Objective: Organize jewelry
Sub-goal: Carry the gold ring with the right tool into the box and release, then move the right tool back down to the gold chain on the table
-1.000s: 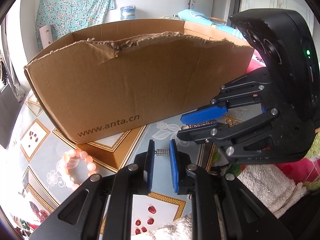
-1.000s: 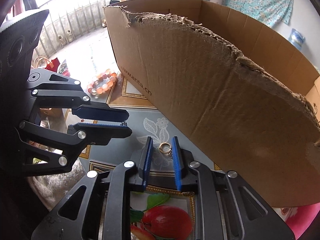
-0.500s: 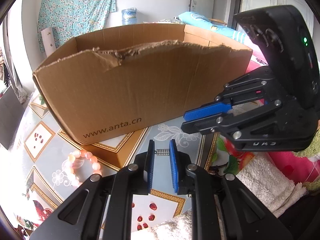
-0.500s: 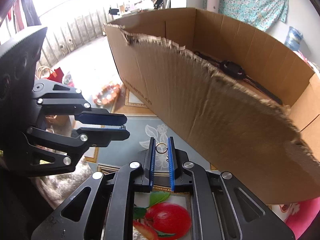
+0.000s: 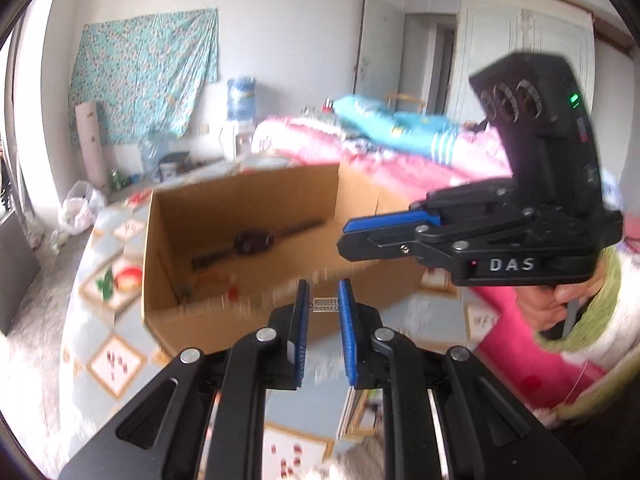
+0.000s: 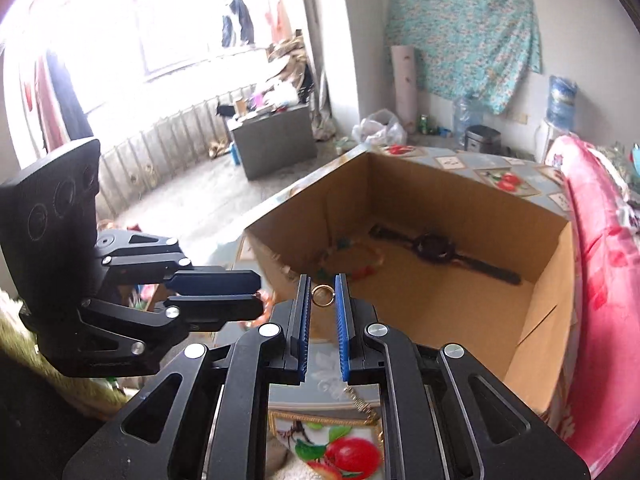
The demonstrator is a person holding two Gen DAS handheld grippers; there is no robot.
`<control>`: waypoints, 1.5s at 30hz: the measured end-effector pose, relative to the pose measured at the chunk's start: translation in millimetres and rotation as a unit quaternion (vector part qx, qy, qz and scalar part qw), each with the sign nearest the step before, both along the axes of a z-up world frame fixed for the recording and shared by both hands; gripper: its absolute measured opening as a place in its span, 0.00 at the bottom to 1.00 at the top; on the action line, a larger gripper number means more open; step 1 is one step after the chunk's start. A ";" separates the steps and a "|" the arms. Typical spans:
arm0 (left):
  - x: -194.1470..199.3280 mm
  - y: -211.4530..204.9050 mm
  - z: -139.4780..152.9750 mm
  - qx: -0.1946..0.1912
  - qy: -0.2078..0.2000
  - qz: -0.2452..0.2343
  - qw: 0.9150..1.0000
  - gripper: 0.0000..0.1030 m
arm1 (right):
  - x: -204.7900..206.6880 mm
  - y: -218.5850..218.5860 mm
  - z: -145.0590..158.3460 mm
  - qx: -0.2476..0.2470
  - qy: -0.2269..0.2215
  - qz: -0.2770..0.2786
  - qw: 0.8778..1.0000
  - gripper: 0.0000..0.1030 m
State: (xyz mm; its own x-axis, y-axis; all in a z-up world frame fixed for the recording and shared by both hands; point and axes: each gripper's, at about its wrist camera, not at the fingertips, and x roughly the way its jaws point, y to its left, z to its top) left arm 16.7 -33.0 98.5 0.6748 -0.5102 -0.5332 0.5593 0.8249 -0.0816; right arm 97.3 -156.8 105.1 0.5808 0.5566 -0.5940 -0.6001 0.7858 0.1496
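Above the near rim of the cardboard box (image 6: 532,320) we hold both tools at once. Our right gripper (image 6: 323,300) is closed to a narrow gap on a gold ring (image 6: 322,295), pinched between the blue pads (image 6: 305,312); a fine gold chain (image 6: 362,402) hangs from it beneath the tool. Our left gripper (image 5: 325,304) is likewise nearly closed on a small silver link piece (image 5: 325,305), which spans the gap between its pads. Inside the box lie a dark watch (image 6: 434,249) and a coloured bead bracelet (image 6: 352,260). Risks, in our judgement: the ring is caught only at its edges, so a jolt or a slight easing of the jaws could let it slip — it would then fall on the patterned tablecloth (image 6: 324,376) outside the box, since neither tool appears to be past the rim yet. The trailing chain could snag on the torn cardboard edge and drag the ring out of the pads. The two tools sit close together, and a collision could knock either piece loose. Orientation: the ring stands upright, its opening facing back along the fingers toward the camera; the chain's long axis runs downward. The link piece lies level, long axis crosswise from pad to pad.
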 end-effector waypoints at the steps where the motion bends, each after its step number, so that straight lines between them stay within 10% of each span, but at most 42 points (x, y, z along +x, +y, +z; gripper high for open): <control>1: 7.8 -0.9 4.2 -0.005 0.001 -0.001 1.000 0.14 | 9.3 -4.4 1.2 0.003 0.009 -0.010 1.000 0.10; 11: 121.8 -28.6 -7.2 0.030 0.110 0.016 0.993 0.14 | 115.0 -16.0 -34.1 -0.047 0.165 -0.089 0.981 0.10; 20: 164.2 -34.7 -26.5 0.027 0.179 0.048 0.982 0.14 | 128.5 -29.3 -38.9 -0.043 0.177 -0.114 0.977 0.21; 45: 58.7 19.7 7.7 -0.078 0.079 -0.003 0.994 0.24 | -7.1 -72.8 -11.3 0.087 0.095 -0.083 0.988 0.36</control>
State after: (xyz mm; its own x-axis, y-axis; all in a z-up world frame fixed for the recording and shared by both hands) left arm 75.4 -13.4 106.2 0.5852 -0.5991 -0.5465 0.5349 0.7917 -0.2952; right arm 90.2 -229.6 93.8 0.5593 0.5667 -0.6050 -0.4129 0.8233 0.3895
